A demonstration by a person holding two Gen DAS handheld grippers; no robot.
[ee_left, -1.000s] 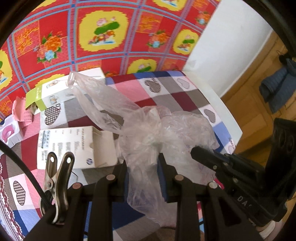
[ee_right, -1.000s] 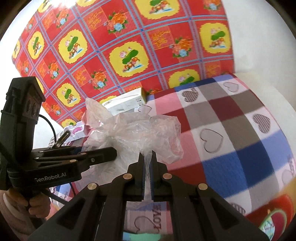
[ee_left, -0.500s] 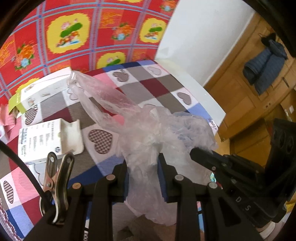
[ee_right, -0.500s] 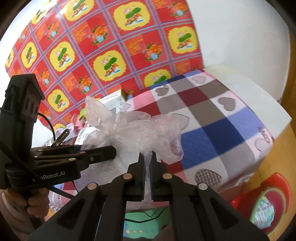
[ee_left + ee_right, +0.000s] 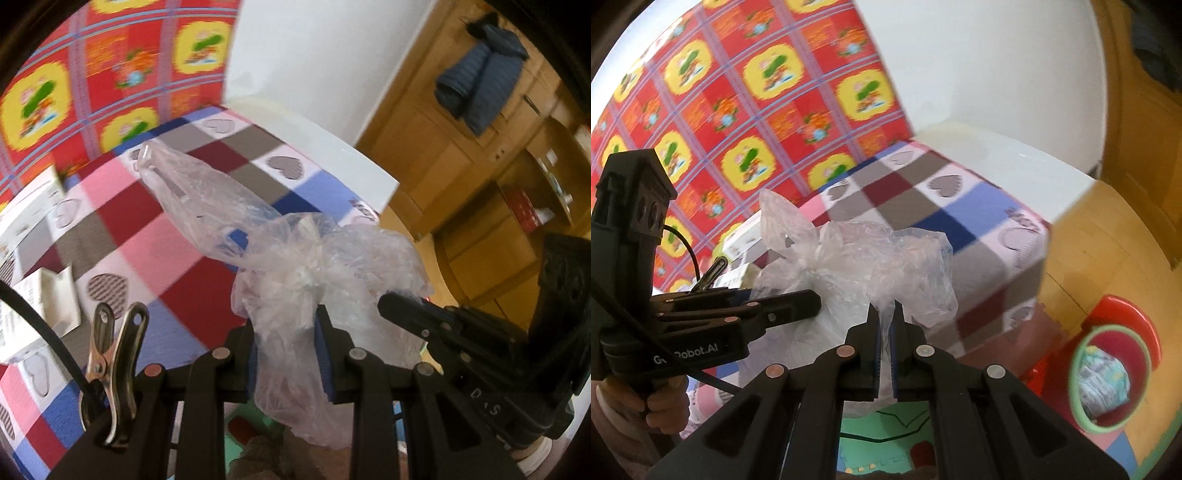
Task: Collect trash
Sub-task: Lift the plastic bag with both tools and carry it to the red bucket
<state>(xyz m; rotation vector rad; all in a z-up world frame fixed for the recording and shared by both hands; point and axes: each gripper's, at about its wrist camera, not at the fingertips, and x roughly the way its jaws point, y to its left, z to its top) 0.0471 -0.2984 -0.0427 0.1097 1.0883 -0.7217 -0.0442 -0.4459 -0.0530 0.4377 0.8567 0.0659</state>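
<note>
Both my tools are clamped on the clear plastic bag (image 5: 295, 266): left tool (image 5: 286, 347) pinches a thick bunch at lower centre, right tool (image 5: 884, 332) is fully closed on a thin fold. Bag hangs mid-frame over the checked heart-print bed (image 5: 960, 206) edge. Red bin (image 5: 1115, 369) sits lower right on the floor.

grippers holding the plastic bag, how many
2: the left gripper is clamped on the bag's bunched middle, and the right gripper is pinched on its edge nearest the red bin.
</note>
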